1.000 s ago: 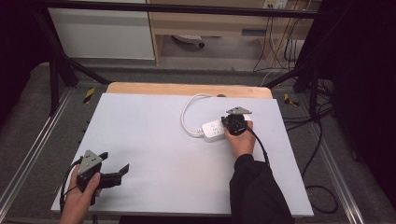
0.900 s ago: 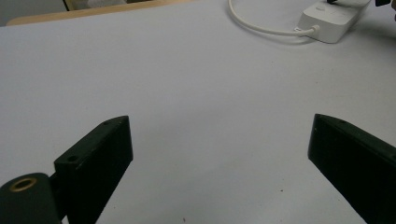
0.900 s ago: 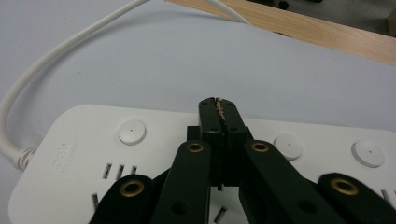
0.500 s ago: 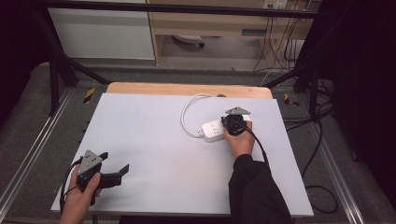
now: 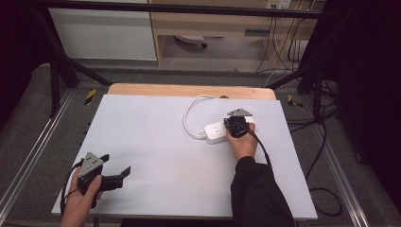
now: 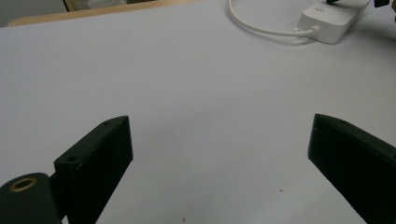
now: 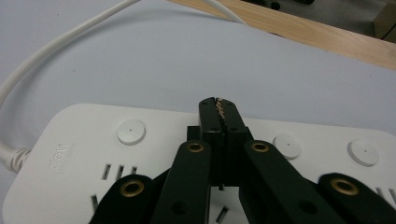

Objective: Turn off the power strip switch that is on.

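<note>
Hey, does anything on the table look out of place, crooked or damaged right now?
Nothing looks damaged or spilled. The white power strip lies slightly askew near the table's far right, its white cable looping loosely behind it. The right gripper, jaws shut, sits over the strip. The left gripper waits open at the near left.

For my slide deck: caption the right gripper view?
Right gripper, jaws shut, poised over a white power strip on the grey table.

Mat (image 5: 156,137) bare; power strip (image 5: 215,131) far-right
</note>
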Tool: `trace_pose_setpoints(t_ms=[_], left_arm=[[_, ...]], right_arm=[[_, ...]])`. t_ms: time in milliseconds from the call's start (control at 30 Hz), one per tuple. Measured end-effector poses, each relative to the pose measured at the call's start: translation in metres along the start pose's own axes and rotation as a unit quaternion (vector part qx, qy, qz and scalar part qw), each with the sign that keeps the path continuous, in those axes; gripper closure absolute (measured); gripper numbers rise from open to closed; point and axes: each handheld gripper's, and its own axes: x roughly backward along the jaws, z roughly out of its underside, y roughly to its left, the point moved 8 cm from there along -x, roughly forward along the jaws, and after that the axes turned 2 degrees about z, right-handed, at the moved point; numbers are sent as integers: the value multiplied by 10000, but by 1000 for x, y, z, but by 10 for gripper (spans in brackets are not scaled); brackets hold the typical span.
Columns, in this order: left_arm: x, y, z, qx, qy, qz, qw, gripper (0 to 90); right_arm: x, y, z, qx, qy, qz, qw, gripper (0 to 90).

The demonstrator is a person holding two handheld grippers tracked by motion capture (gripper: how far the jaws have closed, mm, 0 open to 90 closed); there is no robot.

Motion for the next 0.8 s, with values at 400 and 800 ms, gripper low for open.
trace_pose_setpoints(t_ms=[400,800], left_arm=[[0,0,0,13,-8,10,10000,64],[1,0,0,23,-14,15,10000,65]], right_arm=[[1,-1,0,56,82,54,9999,900],[0,1,0,165,99,118,9997,900]])
